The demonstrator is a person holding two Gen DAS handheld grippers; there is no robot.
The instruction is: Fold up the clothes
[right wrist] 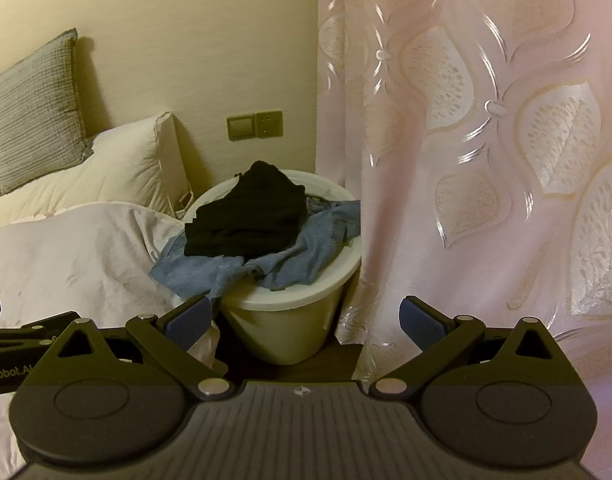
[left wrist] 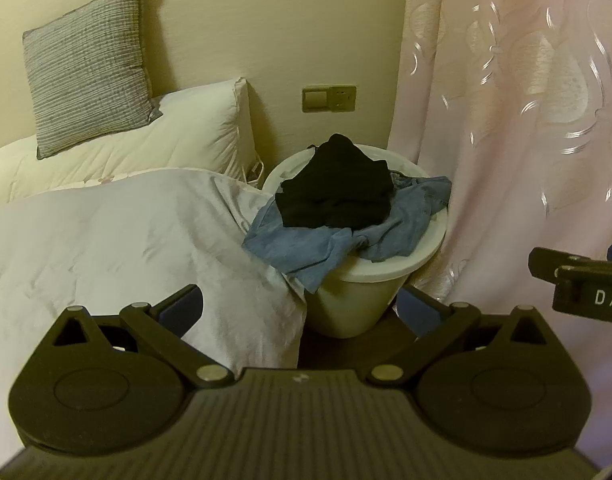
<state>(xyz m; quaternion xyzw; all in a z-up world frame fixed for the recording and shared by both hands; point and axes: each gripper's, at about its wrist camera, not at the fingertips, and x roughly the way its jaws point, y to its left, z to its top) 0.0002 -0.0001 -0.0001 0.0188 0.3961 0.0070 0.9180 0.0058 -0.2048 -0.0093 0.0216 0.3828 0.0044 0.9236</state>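
1. At the far left, a grey striped cushion (left wrist: 87, 70) leans against the cream wall, propped on a white pillow (left wrist: 177, 136) at the head of the bed.
2. A pale duvet (left wrist: 117, 248) covers the bed and runs up to the bucket; its edge hangs down at the bedside.
3. The left gripper (left wrist: 299, 308) hangs in the air short of the bucket, its fingers (left wrist: 181, 310) spread wide apart — nothing between them.
4. On the wall, a switch-and-socket plate (left wrist: 329, 99) sits above the bucket.
5. A white bucket (left wrist: 354, 304) stands on the dark floor between the bed and the curtain, touching the duvet's edge.
6. The clothes are piled on the bucket: a black garment (left wrist: 338, 188) on top, and under it a blue denim garment (left wrist: 326, 248) that spills over the rim and onto the duvet on the left.
7. The right gripper (right wrist: 306, 320) also hovers before the bucket, fingers (right wrist: 187, 322) wide apart and empty; its dark body shows at the right edge of the left wrist view.
8. A pink patterned curtain (right wrist: 486, 160) fills the right side — it hangs just beside the bucket.
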